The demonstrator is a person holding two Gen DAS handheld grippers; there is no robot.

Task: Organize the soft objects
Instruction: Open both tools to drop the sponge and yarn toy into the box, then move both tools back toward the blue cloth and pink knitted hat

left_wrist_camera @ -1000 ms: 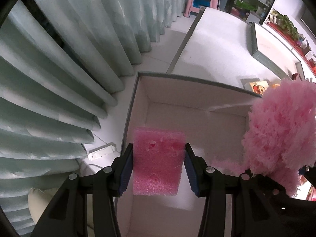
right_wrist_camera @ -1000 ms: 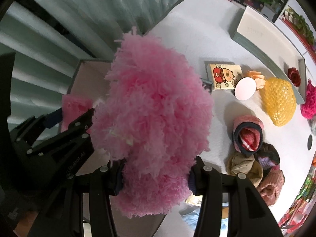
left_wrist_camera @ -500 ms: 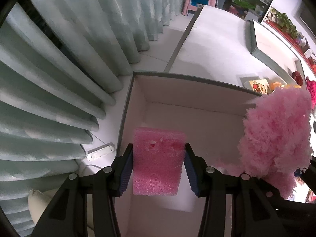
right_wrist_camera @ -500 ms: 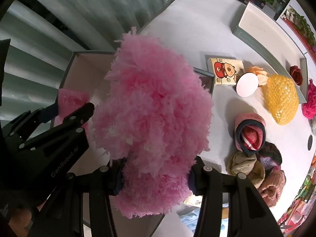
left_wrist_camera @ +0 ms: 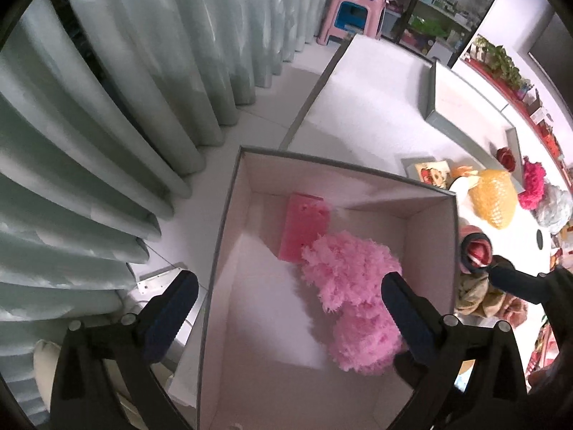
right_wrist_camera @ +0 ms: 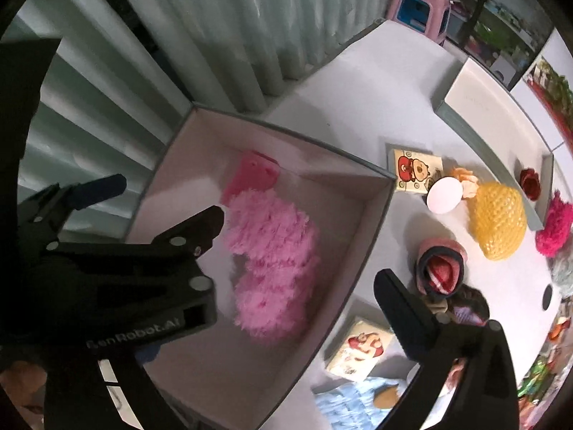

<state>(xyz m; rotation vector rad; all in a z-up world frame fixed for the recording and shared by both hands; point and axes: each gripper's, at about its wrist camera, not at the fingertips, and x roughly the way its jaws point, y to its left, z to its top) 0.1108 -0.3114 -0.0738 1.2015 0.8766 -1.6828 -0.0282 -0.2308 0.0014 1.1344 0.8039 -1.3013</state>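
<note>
Because both pieces belong in the box [left_wrist_camera: 229, 215], I have just let my jaws spread on each side, and nothing sits between them now: the left gripper [left_wrist_camera: 286, 308] stands wide apart above the box floor, and the right gripper [right_wrist_camera: 301, 247] is just as wide, its near finger over the table [right_wrist_camera: 358, 82] beside the box wall. The pink sponge [left_wrist_camera: 304, 225] lies propped against the far wall of the box, toward the curtain [left_wrist_camera: 107, 107] side, and the fluffy pink item [left_wrist_camera: 354, 301] lies on the floor of the box, touching the sponge's lower edge. Dropping them from above makes sense to me, since soft things take no harm from it. Outside, on the table, the yellow knitted piece [right_wrist_camera: 497, 225], the rolled socks [right_wrist_camera: 440, 268] and the magenta pompom [right_wrist_camera: 557, 229] wait, so I judge the sorting is far from finished.
</note>
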